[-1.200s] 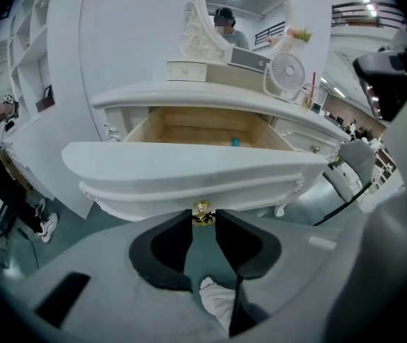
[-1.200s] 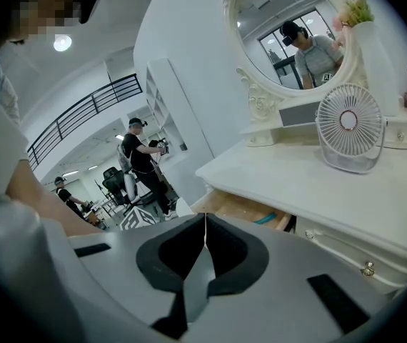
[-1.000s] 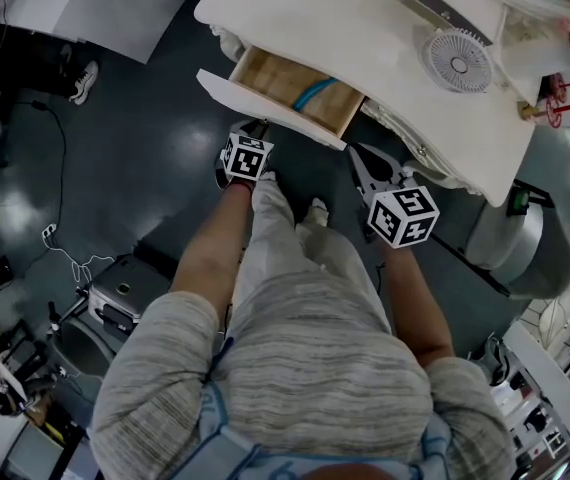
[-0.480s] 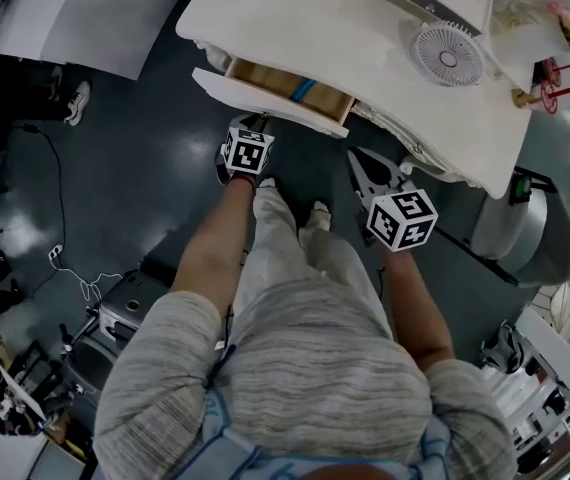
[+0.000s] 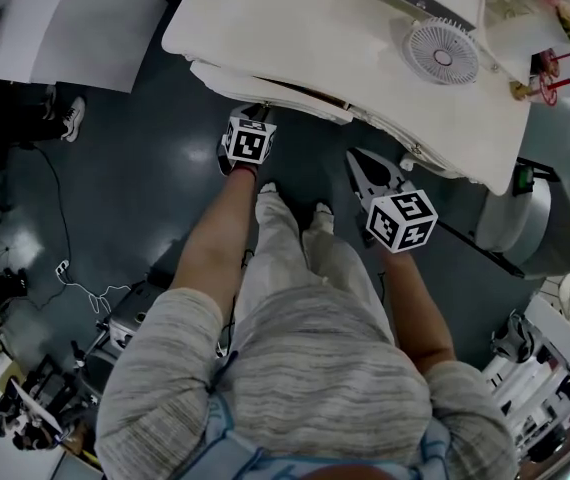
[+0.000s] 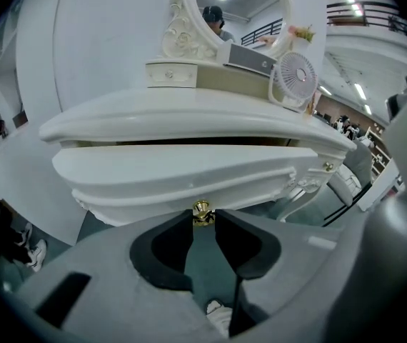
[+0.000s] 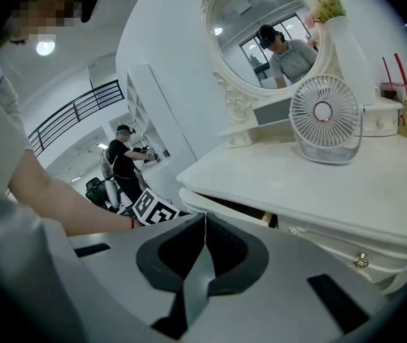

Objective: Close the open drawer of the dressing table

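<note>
The white dressing table point(image 5: 345, 38) stands ahead of me. Its drawer point(image 5: 265, 86) juts out only a little, and a thin dark slit shows under the tabletop point(image 6: 189, 116). My left gripper point(image 5: 255, 115) is at the drawer front point(image 6: 189, 170), its jaws shut on the small brass knob point(image 6: 202, 209). My right gripper point(image 5: 358, 158) hangs to the right, below the table edge, shut with nothing in it point(image 7: 205, 216). From that side the drawer's gap point(image 7: 235, 209) shows as a narrow opening.
A small white fan point(image 5: 442, 56) and a cup with red straws point(image 5: 543, 73) stand on the tabletop, under an oval mirror point(image 7: 268, 41). A metal bin point(image 5: 520, 228) stands at the right. Cables and gear point(image 5: 75, 268) lie on the dark floor at the left.
The drawer has slid inward from well open, with its wooden inside showing, to almost flush. My left gripper moved forward with it. The right gripper stayed where it was.
</note>
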A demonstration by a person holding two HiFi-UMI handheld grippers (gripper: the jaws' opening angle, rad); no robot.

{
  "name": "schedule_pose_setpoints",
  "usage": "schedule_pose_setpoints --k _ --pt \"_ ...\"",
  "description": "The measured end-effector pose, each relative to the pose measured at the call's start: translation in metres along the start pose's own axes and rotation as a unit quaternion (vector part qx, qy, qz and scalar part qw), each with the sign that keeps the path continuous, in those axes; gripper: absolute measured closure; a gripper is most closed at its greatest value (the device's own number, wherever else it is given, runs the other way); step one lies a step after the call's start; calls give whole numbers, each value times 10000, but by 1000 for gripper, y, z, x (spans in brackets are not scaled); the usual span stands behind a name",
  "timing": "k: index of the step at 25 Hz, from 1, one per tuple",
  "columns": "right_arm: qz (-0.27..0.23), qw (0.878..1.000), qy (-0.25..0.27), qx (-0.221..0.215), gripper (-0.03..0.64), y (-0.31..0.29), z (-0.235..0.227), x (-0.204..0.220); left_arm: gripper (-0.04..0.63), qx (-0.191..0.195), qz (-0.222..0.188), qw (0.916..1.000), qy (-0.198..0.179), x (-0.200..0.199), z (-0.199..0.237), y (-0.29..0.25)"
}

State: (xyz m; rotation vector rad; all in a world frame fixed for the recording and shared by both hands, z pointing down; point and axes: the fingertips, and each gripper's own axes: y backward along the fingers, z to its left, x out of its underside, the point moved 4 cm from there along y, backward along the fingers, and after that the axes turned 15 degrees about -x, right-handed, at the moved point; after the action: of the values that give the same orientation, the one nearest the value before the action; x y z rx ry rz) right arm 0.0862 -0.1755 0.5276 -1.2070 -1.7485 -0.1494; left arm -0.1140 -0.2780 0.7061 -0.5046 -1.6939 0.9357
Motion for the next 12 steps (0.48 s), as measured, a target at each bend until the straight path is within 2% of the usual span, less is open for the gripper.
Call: schedule_pose_setpoints --k 12 --pt "-130 9997 -114 165 606 -6 -17 -6 488 86 -200 9997 101 -34 0 -24"
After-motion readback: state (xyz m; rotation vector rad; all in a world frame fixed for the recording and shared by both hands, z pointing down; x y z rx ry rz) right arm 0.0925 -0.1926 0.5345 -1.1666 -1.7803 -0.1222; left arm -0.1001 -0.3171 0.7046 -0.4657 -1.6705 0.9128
